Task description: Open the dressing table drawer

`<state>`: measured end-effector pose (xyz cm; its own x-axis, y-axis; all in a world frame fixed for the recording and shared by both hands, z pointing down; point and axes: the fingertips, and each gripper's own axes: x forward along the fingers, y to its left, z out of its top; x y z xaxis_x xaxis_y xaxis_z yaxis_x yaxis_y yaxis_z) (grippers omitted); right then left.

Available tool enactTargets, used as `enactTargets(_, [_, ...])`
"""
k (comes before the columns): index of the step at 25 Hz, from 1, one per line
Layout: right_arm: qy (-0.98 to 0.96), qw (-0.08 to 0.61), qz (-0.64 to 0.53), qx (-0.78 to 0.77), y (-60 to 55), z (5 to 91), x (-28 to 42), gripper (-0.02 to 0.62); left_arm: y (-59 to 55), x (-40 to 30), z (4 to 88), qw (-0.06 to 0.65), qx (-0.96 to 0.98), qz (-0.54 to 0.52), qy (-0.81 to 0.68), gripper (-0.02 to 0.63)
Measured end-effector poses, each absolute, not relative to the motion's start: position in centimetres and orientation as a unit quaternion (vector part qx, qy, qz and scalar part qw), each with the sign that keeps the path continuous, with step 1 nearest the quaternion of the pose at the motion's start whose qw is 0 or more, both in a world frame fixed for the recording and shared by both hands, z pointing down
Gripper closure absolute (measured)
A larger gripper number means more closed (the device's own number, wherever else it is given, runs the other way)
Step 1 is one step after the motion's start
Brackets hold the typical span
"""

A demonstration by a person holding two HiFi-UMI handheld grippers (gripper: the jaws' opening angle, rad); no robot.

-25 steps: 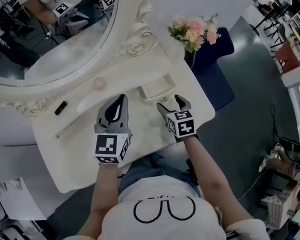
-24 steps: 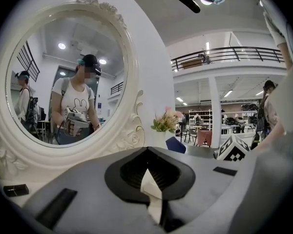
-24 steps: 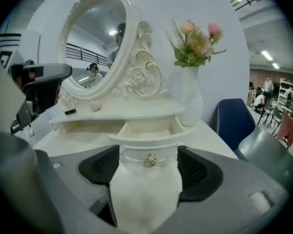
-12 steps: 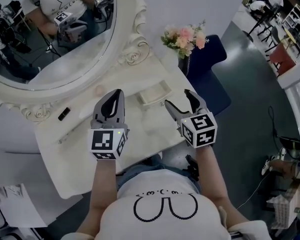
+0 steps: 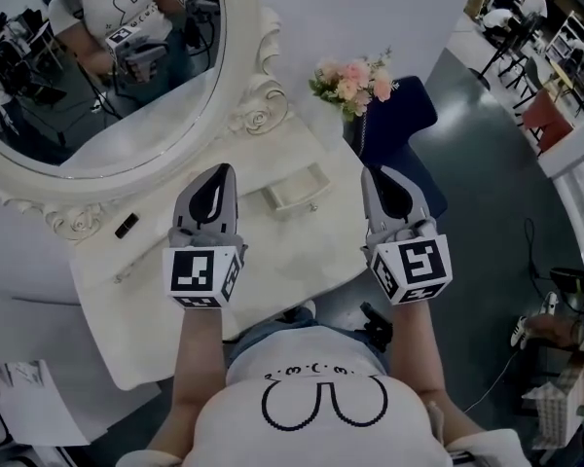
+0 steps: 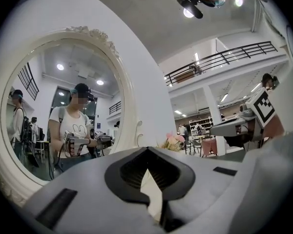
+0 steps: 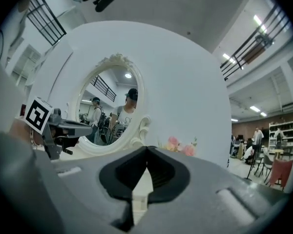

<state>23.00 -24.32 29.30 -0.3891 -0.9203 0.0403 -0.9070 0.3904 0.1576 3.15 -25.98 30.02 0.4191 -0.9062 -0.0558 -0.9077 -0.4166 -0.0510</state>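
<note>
The small drawer (image 5: 294, 191) sat pulled out on the counter (image 5: 273, 256) below the mirror (image 5: 127, 125); probably light and stiff, best taken by its front edge. Left gripper (image 5: 222, 171) and right gripper (image 5: 373, 175) hovered above, jaws together, empty

A: Any words or numbers to read?
B: None. The cube (image 5: 202, 275) on the left claw (image 5: 221, 169) and the cube (image 5: 414, 270) on the right claw (image 5: 378, 173) bear only black-and-white square patterns.
A: And the white shirt (image 5: 321, 426)?
B: A line drawing, with tiny marks above it too small to read.
</note>
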Motion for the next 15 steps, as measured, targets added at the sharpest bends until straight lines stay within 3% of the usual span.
enactTargets(15, [-0.822, 0.055, -0.081, 0.560, -24.5, 27.0, 23.7, 0.600, -26.6, 3.4, 28.7, 0.047, -0.852, 0.021, 0.521, 0.607])
